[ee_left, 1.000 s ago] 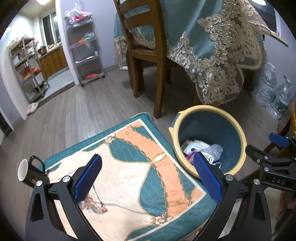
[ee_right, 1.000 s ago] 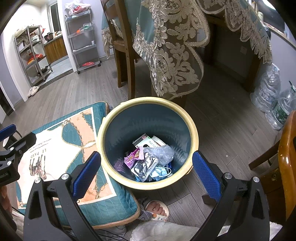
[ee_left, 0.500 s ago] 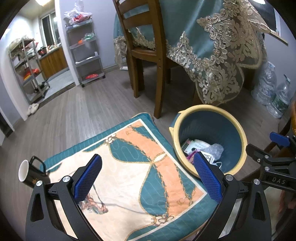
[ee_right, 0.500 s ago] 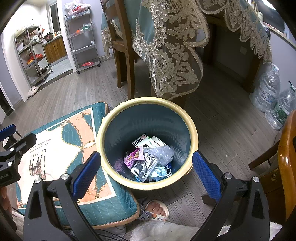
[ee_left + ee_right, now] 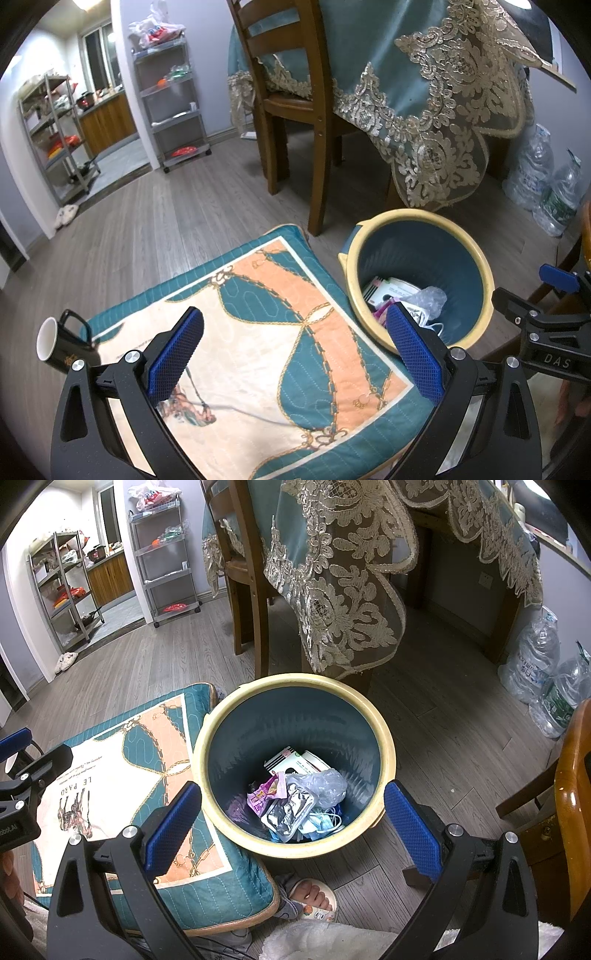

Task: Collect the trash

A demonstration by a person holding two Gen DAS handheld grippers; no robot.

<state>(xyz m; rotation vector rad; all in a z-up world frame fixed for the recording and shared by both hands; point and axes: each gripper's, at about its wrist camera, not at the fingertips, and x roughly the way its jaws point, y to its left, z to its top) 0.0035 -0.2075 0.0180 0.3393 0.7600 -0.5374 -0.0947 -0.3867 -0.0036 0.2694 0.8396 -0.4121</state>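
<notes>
Jaws spread wide, right gripper point(image 5: 293, 812) hovers above wrapper-filled bin point(image 5: 386, 738).

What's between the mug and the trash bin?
The patterned cushion lies between the mug and the bin, its edge against the bin; the left wrist view shows this.

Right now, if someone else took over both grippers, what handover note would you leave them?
Left gripper: open, empty, above the cushion.
Right gripper: open, empty, over the bin.
Bin sits on the floor beside the cushion, holding wrappers, a plastic bag and a small box.
Done: that trash is in the bin.
Left: no loose trash shows on the cushion or nearby floor. A mug stands at the cushion's left edge; probably not trash. Check elsewhere.
</notes>
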